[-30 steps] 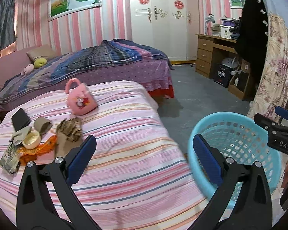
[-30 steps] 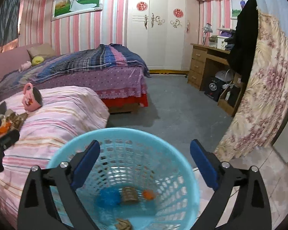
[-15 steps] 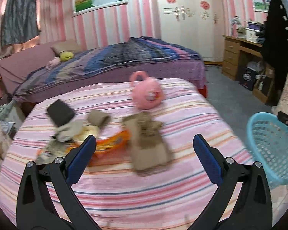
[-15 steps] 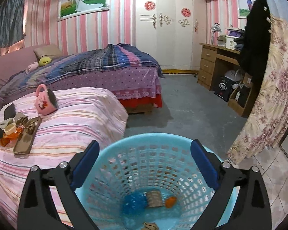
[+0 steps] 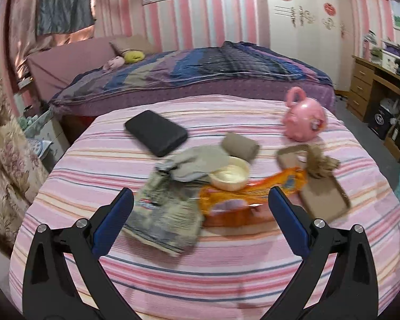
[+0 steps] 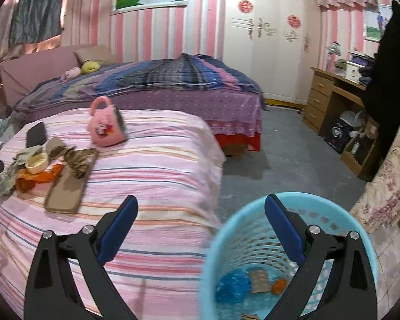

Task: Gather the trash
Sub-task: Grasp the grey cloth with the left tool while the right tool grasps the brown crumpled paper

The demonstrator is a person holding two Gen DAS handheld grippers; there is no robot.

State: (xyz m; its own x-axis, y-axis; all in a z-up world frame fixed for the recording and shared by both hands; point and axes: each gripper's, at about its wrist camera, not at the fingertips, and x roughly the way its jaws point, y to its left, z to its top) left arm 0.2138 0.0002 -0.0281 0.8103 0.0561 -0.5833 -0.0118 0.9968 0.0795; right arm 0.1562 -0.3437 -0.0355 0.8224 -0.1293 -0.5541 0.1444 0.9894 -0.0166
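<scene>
On the pink striped bed (image 5: 226, 274) lies a pile of trash: a crumpled grey printed wrapper (image 5: 165, 213), an orange wrapper (image 5: 242, 200), a cream plastic lid (image 5: 229, 177), crumpled brown paper (image 5: 320, 164) and a grey rag (image 5: 197, 164). My left gripper (image 5: 200, 218) is open and empty, just above the two wrappers. My right gripper (image 6: 200, 224) is open and empty over the bed's edge, beside the blue basket (image 6: 226, 240) that holds blue, brown and orange scraps. The pile also shows in the right wrist view (image 6: 34, 170).
A black phone (image 5: 156, 132), a pink mug (image 5: 304, 118), a brown roll (image 5: 240, 146) and a brown phone case (image 5: 325, 200) also lie on the bed. A second bed (image 6: 152, 80) stands behind. A wooden desk (image 6: 330, 98) and grey floor (image 6: 288, 160) are to the right.
My left gripper has swung left from the basket to the trash pile and closed in on it. My right gripper has shifted left, so the basket now sits lower right.
</scene>
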